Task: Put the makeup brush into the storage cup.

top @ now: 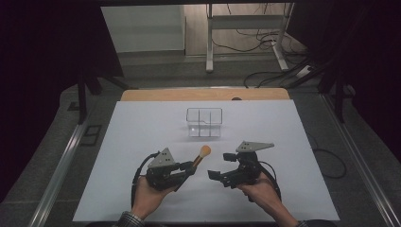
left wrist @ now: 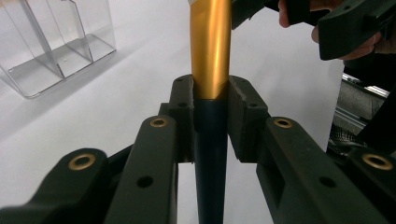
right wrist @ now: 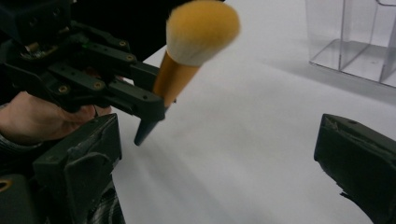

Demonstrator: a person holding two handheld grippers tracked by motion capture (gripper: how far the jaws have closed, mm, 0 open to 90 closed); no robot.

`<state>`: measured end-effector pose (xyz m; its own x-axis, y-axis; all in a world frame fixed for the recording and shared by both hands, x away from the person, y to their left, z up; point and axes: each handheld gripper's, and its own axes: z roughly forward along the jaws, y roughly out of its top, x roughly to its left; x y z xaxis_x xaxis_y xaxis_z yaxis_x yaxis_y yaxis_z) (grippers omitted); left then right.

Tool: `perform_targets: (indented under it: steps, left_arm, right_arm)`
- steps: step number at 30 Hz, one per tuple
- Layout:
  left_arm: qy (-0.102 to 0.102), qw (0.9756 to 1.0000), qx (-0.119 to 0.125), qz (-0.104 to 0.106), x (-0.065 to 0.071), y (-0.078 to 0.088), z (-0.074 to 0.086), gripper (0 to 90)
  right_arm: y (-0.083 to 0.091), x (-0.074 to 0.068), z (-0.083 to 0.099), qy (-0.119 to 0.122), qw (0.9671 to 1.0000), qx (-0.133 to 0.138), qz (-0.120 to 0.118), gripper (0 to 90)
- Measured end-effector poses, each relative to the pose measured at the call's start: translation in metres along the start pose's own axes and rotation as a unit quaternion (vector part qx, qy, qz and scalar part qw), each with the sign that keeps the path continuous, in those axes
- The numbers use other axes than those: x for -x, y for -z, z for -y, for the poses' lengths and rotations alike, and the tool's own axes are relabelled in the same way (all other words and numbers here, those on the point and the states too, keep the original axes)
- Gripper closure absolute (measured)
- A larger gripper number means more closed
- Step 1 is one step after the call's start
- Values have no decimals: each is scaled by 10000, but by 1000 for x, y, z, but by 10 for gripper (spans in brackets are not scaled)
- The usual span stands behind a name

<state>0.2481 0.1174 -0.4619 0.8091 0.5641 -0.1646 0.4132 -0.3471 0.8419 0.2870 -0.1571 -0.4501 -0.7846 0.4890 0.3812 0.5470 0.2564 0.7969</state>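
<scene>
Holding the makeup brush [top: 202, 155] by its handle, the left gripper [top: 189, 168] has its jaws clamped right where the gold ferrule meets the dark tapered handle; the brush sits off the worktop [top: 142, 132], head pointing up and toward the clear organizer [top: 204, 122]. The right gripper [top: 213, 175] faces it from just beside, jaws apart and nothing between them. Main risk, as I read it: the grip sits on a smooth taper, so any knock from the right gripper closing in could pivot or slide the brush out. If a handover is coming, a bite on the soft bristles [right wrist: 201, 30] instead of the ferrule would hold badly. Dropping it into a narrow organizer compartment at this tilt could also catch the divider. The left gripper view shows the pad contact on the ferrule [left wrist: 211, 51] close up, which the high view can't resolve. The right gripper view shows the fluffy head and the handle tip [right wrist: 141, 135] poking below the left jaws; the high view gives overall layout and the organizer's distance.
</scene>
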Motion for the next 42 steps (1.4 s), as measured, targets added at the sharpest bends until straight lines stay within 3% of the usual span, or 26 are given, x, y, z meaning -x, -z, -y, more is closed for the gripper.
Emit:
perform_targets:
  steps: [24,35,42]
  left_arm:
    - [-81,9998,-31,156,9,-14,-2,738]
    - [-90,9998,-15,164,10,-14,-2,737]
    - [-116,9998,-14,156,11,-15,-2,737]
  right_arm:
    - [-15,-3,-6,-112,9998,28,-169,45]
    - [-17,-5,-9,-173,9996,12,-210,289]
    - [-17,-3,-10,-281,9989,68,-381,477]
